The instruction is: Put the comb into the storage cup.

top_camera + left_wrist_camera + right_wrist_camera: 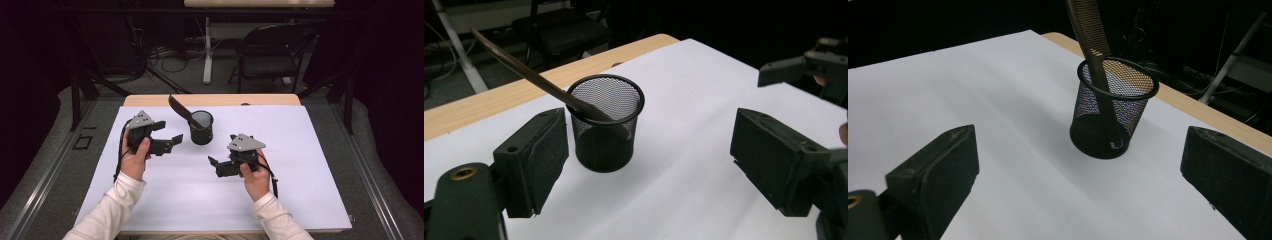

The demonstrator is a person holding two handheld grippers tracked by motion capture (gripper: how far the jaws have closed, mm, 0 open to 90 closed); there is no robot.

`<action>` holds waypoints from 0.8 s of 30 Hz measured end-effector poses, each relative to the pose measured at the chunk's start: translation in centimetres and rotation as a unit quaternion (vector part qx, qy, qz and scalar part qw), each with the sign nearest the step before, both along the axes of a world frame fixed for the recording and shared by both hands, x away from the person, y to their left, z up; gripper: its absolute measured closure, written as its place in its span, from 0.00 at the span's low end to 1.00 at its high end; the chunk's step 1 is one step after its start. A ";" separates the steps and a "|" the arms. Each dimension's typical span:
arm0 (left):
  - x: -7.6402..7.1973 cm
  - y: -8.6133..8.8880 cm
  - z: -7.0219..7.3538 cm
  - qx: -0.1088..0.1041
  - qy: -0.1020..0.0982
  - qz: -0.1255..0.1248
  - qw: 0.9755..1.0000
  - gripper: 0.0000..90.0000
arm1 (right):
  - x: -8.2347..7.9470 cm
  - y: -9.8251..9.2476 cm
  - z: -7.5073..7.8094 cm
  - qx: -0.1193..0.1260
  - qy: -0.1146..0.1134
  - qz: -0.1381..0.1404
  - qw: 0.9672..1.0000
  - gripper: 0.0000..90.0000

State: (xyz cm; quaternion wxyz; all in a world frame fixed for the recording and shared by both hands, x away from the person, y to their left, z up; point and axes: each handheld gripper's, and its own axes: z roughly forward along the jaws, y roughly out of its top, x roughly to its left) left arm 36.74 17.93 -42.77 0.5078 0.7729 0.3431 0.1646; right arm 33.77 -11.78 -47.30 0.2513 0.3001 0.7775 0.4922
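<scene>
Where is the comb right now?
The comb stands tilted in the black mesh cup near the table's far edge in the high view, leaning up-left over the rim, between both open grippers.

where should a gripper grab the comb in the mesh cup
Grip the comb on the stretch that sticks out above the cup rim, coming from above on the side where it leans out. That part slants free over the rim; its lower end sits inside the mesh. Close the jaws across its flat faces, probably easiest for the open left gripper, which looks nearer.

Black mesh cup point(201, 128), brown comb point(180, 110), white sheet point(300, 165) — pale wooden table point(150, 100)
</scene>
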 end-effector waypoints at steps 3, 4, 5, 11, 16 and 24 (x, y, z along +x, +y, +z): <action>-0.8 0.1 0.2 0.003 -0.004 -0.013 1.000 0.17 | 0.0 0.0 0.0 0.001 0.000 0.001 1.000 0.02; -1.2 0.3 0.2 0.006 -0.009 -0.020 1.000 0.17 | -0.1 0.0 0.0 0.001 0.001 0.001 1.000 0.03; -1.5 0.3 0.3 0.007 -0.010 -0.022 1.000 0.17 | -0.1 0.0 0.0 0.001 0.001 0.002 1.000 0.03; -2.7 0.9 0.0 0.006 -0.017 -0.031 0.999 0.17 | -0.3 0.2 0.1 0.000 0.002 0.003 1.000 0.03; -3.7 1.5 -0.4 0.012 -0.022 -0.037 0.999 0.17 | -0.6 0.3 0.3 -0.003 -0.001 0.003 1.000 0.03; -4.8 2.6 -1.5 0.002 -0.020 -0.045 0.999 0.17 | -1.6 -0.6 0.6 -0.010 0.008 0.010 1.000 0.03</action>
